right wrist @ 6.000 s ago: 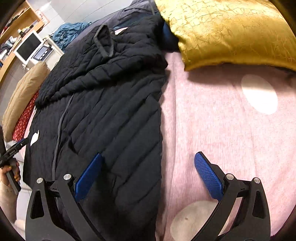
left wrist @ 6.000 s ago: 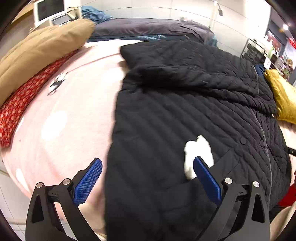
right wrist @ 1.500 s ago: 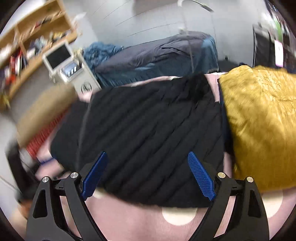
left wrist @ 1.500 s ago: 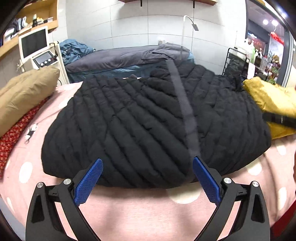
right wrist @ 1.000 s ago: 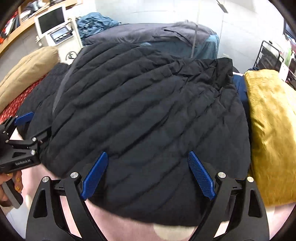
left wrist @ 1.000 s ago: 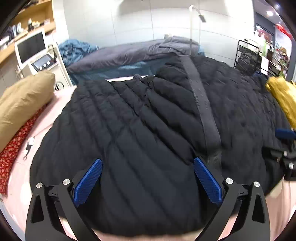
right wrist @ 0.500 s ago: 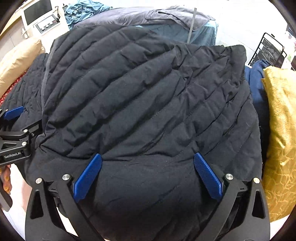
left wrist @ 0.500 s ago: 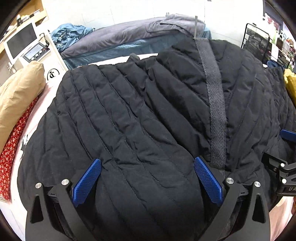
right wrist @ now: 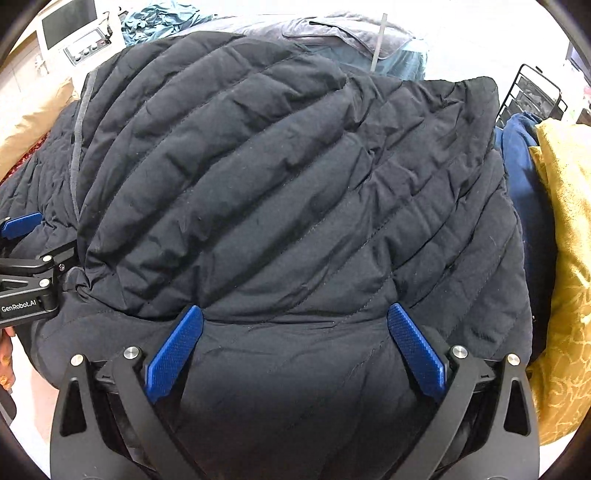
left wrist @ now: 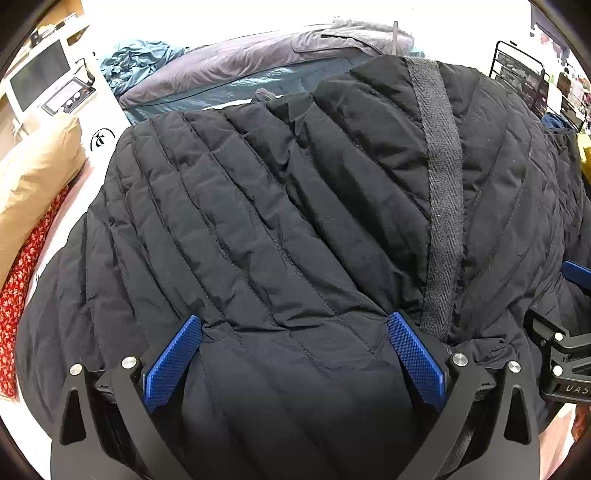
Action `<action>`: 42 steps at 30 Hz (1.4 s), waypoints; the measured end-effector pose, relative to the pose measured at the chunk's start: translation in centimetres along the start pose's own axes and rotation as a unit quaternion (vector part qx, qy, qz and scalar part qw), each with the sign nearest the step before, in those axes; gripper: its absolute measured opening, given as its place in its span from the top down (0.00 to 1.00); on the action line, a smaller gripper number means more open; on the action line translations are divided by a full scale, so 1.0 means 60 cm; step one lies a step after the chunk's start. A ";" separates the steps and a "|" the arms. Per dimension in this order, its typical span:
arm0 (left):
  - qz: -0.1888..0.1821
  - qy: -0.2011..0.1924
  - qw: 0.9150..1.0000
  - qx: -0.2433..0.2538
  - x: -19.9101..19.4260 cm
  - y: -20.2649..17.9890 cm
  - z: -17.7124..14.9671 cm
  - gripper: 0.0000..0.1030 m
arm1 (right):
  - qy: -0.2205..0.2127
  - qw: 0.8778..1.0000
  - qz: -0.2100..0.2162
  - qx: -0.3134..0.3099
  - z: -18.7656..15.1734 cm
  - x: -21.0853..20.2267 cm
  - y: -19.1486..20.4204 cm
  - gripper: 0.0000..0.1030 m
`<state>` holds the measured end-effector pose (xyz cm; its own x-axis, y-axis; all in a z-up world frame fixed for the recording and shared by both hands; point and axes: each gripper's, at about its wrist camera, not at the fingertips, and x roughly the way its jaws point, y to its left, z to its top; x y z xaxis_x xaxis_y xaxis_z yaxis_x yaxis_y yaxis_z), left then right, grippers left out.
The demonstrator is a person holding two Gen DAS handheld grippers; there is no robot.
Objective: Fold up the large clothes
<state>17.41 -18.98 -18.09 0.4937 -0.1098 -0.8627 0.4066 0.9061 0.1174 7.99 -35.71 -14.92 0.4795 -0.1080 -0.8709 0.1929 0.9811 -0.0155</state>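
The black quilted jacket (left wrist: 280,229) lies folded across the bed, long axis left to right. Both the left tongs (left wrist: 293,349) and right tongs (right wrist: 293,341) stand wide open over its near edge, apparently gripping nothing, each nearer its own end.

Both fisheye views are sharp, with edges strongly curved and corners vignetted black. The white rear wall (left wrist: 258,14) is overexposed; foreground illumination is even.
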 end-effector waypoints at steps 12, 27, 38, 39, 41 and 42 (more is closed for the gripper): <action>0.006 -0.018 1.000 0.001 -0.005 -0.009 -0.018 0.04 | -0.020 1.000 -0.010 0.004 -0.020 -0.008 0.009 0.04; -0.065 -0.086 0.990 -0.088 -0.136 0.026 -0.119 0.06 | -0.079 0.995 0.052 0.027 -0.144 -0.141 -0.007 0.05; -0.125 -0.042 0.982 -0.133 -0.158 0.050 -0.252 0.06 | -0.060 0.980 0.106 0.159 -0.273 -0.208 -0.117 0.05; -0.130 -0.033 0.980 -0.144 -0.153 0.055 -0.263 0.06 | -0.053 0.974 0.114 0.187 -0.286 -0.206 -0.135 0.05; -0.140 -0.018 0.977 -0.159 -0.143 0.070 -0.271 0.06 | -0.043 0.964 0.134 0.225 -0.298 -0.195 -0.165 0.05; -0.146 -0.011 0.976 -0.164 -0.139 0.071 -0.276 0.06 | -0.037 0.957 0.153 0.244 -0.307 -0.189 -0.178 0.05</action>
<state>2.32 -7.43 -18.55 0.4116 -0.3876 -0.8249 0.2656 0.9168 -0.2982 -15.25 -41.99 -13.92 0.6336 0.1434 -0.7602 0.4022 0.7784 0.4820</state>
